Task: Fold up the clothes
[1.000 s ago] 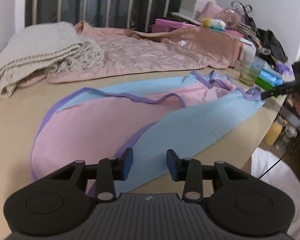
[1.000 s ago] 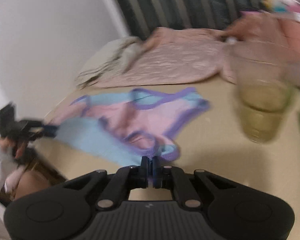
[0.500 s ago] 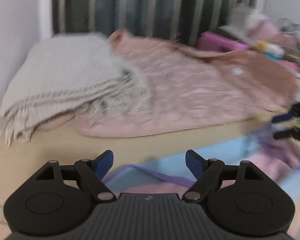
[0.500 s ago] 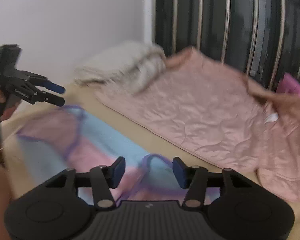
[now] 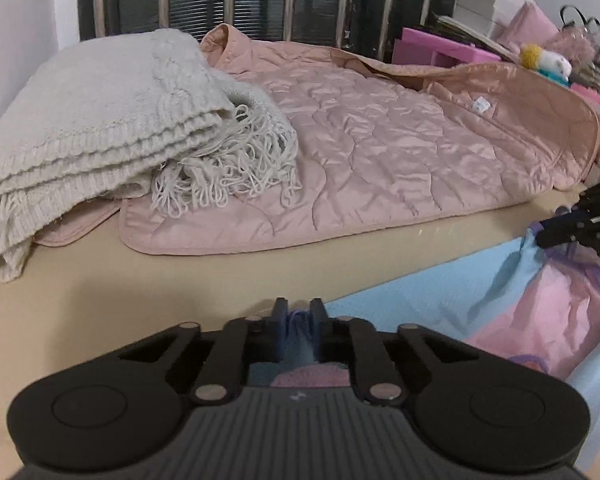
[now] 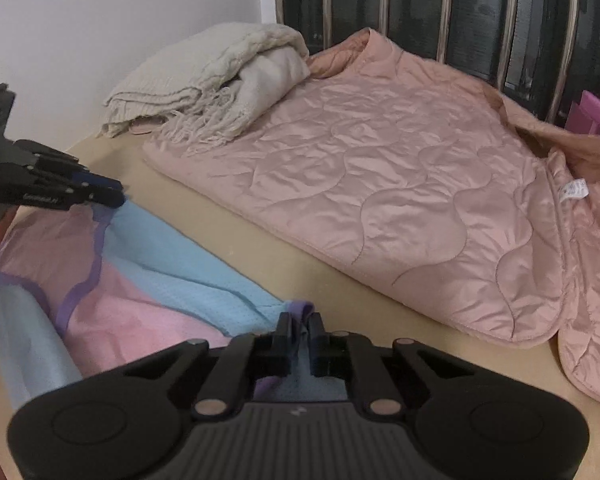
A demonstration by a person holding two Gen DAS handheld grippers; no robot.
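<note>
A pink and light-blue garment [image 5: 420, 304] with purple trim lies spread on the beige table [image 5: 140, 280]. My left gripper [image 5: 299, 308] is closing, and its pads pinch the garment's purple-edged far border. In the right wrist view the same garment [image 6: 160, 280] runs leftwards. There my right gripper [image 6: 299, 322] is closing too, with a fold of purple trim and blue cloth pressed between its pads. Each gripper shows in the other's view: the left gripper [image 6: 114, 196] at the garment's left corner, the right gripper [image 5: 544, 234] at the right corner.
Just beyond the garment lies a pink quilted jacket [image 5: 380, 152], with a folded cream fringed blanket [image 5: 100, 120] on its left end. A pink box [image 5: 440, 46] and a plush toy [image 5: 544, 60] crowd the back right. Dark striped bars stand behind.
Both grippers travelled from the garment's near side to its far edge. Both stood open half a second ago and have since closed on the purple-trimmed border.
</note>
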